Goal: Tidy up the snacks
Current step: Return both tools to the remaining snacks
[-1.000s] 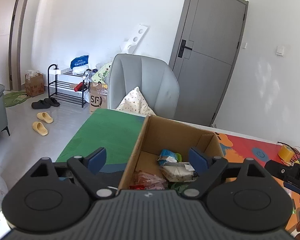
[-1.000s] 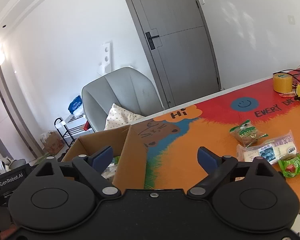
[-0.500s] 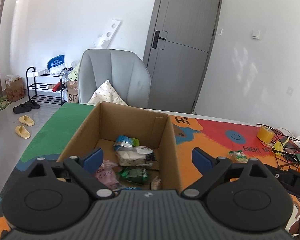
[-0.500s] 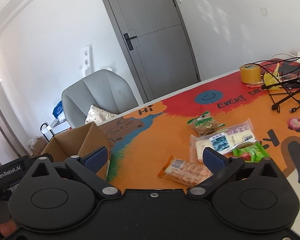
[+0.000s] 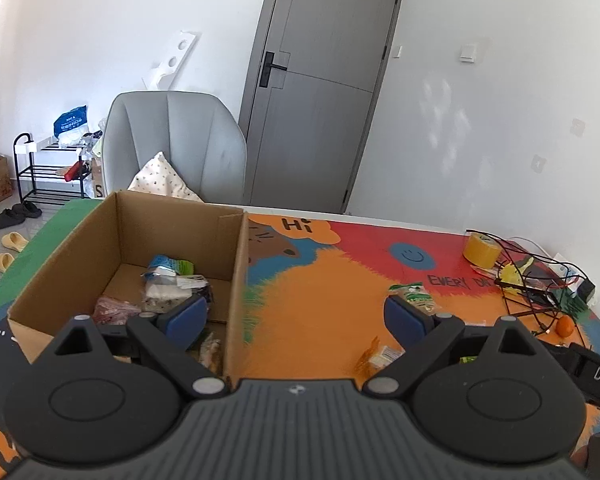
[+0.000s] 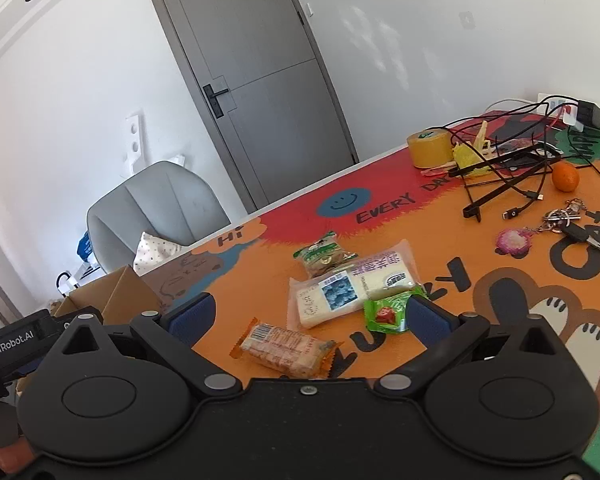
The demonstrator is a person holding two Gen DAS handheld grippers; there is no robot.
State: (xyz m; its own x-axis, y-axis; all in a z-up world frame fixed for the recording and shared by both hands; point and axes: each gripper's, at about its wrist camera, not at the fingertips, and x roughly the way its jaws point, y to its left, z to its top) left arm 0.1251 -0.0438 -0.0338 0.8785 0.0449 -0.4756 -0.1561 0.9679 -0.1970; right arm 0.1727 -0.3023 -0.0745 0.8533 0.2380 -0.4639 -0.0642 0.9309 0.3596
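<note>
bright cartoon-printed table carries one cardboard box already holding several snacks, and four loose packets: white bread pack, orange wafer bar, green cookie packet, small green candy. both left tongs and right tongs are spread wide, empty. risk: overlapping crinkly wrappers could slip or get pinched together.
</note>
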